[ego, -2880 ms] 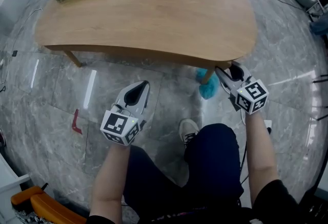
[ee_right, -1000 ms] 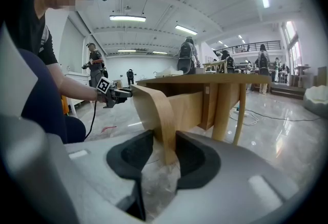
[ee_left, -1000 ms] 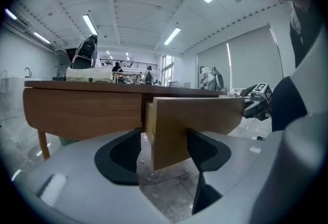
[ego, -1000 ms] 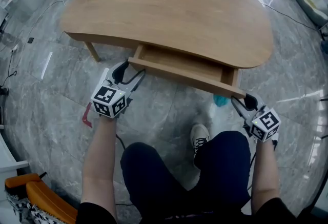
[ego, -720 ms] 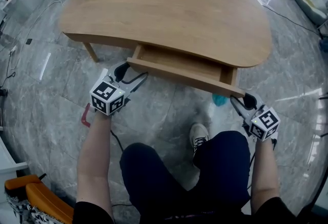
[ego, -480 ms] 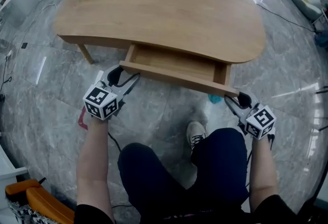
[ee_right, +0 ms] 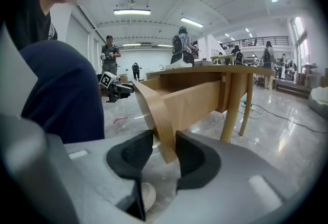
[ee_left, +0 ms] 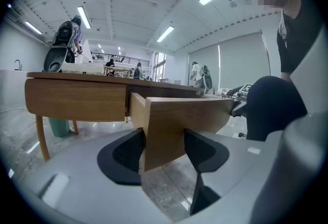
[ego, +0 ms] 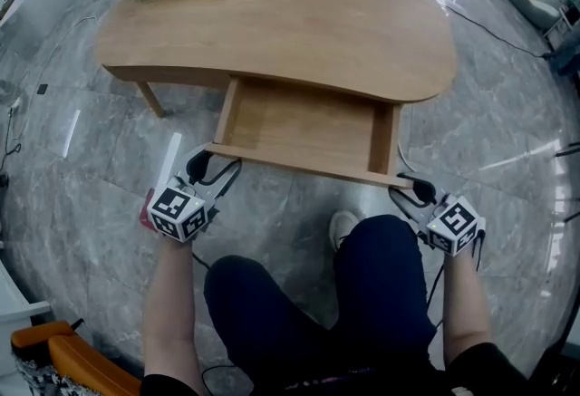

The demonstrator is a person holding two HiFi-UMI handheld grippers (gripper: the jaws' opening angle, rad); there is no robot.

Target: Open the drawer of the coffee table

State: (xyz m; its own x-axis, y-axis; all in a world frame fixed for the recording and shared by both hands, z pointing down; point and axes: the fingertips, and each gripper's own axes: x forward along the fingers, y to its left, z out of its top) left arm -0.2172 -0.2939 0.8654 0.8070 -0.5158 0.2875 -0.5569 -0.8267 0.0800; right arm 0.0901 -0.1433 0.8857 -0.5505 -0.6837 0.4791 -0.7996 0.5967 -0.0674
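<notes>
The left gripper (ego: 214, 166), its jaws just now narrowing, clamps the left end of the drawer front (ego: 304, 163) (the drawer (ego: 299, 124) stands pulled well out on the near side of the coffee table (ego: 290, 14)), while the right gripper (ego: 408, 188) pinches the front's right end.

Large open lab-like hall: polished grey marble floor (ego: 91, 168), cable (ego: 489, 27) upper right, high white ceiling (ee_left: 133, 7), strip lights (ee_right: 132, 12), people (ee_right: 109, 54) standing in background.
</notes>
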